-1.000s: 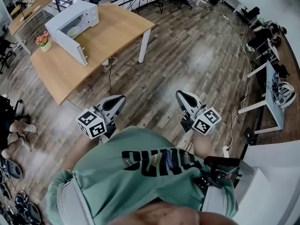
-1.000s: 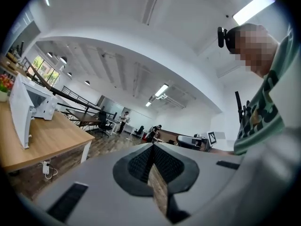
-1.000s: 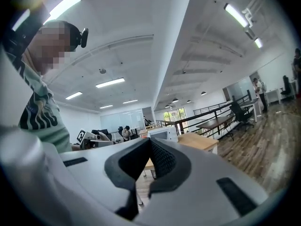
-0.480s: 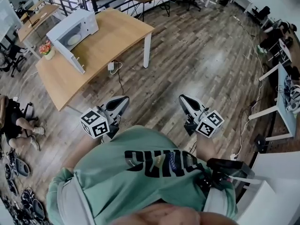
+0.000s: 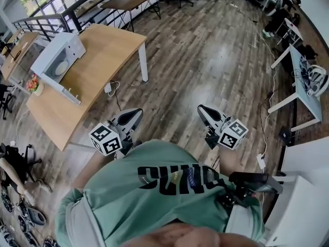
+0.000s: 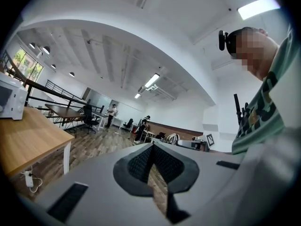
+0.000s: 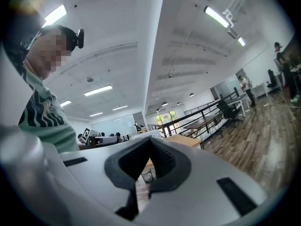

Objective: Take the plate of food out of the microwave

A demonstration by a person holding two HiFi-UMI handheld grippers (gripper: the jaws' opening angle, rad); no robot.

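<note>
The wood floor (image 5: 205,50) fills most of the head view. A big wooden counter (image 5: 103,50) stands at the top left. The person wears a green shirt (image 5: 154,199), low in the picture.

A white microwave (image 5: 54,60) sits on the far end of the counter. Its door (image 5: 61,90) hangs wide open. The microwave is well apart from both grippers, with bare floor in between.

The left gripper (image 5: 132,115) and the right gripper (image 5: 204,112) are held out in front of the person, side by side over the floor. Each has a cube with black and white squares on it. The left jaws are pressed together with nothing in them. The right jaws are pressed together too, and they hold nothing.

The plate (image 5: 61,67) is inside the microwave. It looks pale and round. It is too small to tell what food is on it.

A little pot of flowers (image 5: 35,84) stands on the counter just beside the microwave.
</note>
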